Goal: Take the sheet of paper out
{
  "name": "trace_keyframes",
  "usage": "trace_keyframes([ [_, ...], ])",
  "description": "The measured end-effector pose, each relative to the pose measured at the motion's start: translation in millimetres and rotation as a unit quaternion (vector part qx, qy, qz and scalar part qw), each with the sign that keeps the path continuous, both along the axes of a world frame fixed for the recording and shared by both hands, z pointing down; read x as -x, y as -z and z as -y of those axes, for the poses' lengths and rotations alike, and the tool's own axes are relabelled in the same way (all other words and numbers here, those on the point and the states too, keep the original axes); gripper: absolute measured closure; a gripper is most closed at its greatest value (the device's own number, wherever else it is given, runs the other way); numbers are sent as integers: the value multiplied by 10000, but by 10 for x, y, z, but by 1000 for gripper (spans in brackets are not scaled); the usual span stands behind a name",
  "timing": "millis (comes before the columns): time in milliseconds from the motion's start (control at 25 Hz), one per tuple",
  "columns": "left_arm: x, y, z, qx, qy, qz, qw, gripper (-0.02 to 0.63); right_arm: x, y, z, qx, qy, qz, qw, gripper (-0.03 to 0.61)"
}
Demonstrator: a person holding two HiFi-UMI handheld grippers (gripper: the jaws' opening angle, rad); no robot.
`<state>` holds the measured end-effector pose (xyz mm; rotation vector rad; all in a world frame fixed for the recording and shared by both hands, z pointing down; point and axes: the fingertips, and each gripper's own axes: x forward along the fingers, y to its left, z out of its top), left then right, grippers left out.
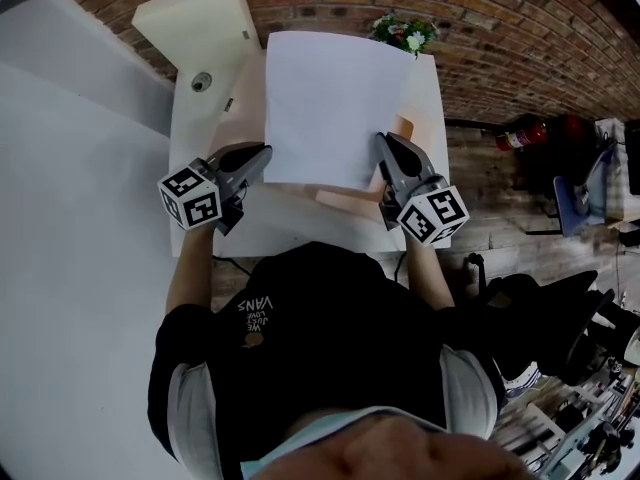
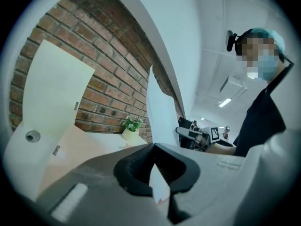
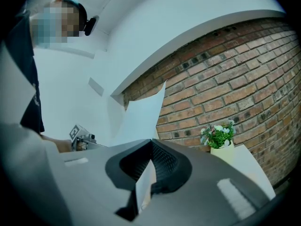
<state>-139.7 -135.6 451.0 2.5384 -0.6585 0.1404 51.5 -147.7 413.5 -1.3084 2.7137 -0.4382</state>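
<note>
A white sheet of paper [image 1: 335,103] hangs in the air above the white table [image 1: 425,98], held by its two near corners. My left gripper [image 1: 262,155] is shut on the sheet's near left corner, and my right gripper [image 1: 383,146] is shut on the near right corner. In the left gripper view the paper [image 2: 161,112] rises edge-on from the closed jaws of the left gripper [image 2: 156,169]. In the right gripper view the sheet [image 3: 141,117] stands up out of the right gripper [image 3: 146,169] in the same way. A tan envelope [image 1: 345,200] lies flat on the table under the sheet.
A cream box with an upright flap [image 1: 200,23] stands at the table's far left. A small potted plant [image 1: 405,36] sits at the far edge against the brick wall [image 1: 520,28]. A red fire extinguisher [image 1: 520,133] and a dark chair [image 1: 560,318] are on the floor to the right.
</note>
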Motion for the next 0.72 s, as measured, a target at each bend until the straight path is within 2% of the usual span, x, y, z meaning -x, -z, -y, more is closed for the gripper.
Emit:
trace_keyframes([
  [280,69,-79,-9,185,140,95,9997,614,73,-46,-23,88,-23,-70,9999,577],
  [720,345,-279,-82,671,332,13,9972,614,358,-238,-12,381,-26,-159,9991,577],
])
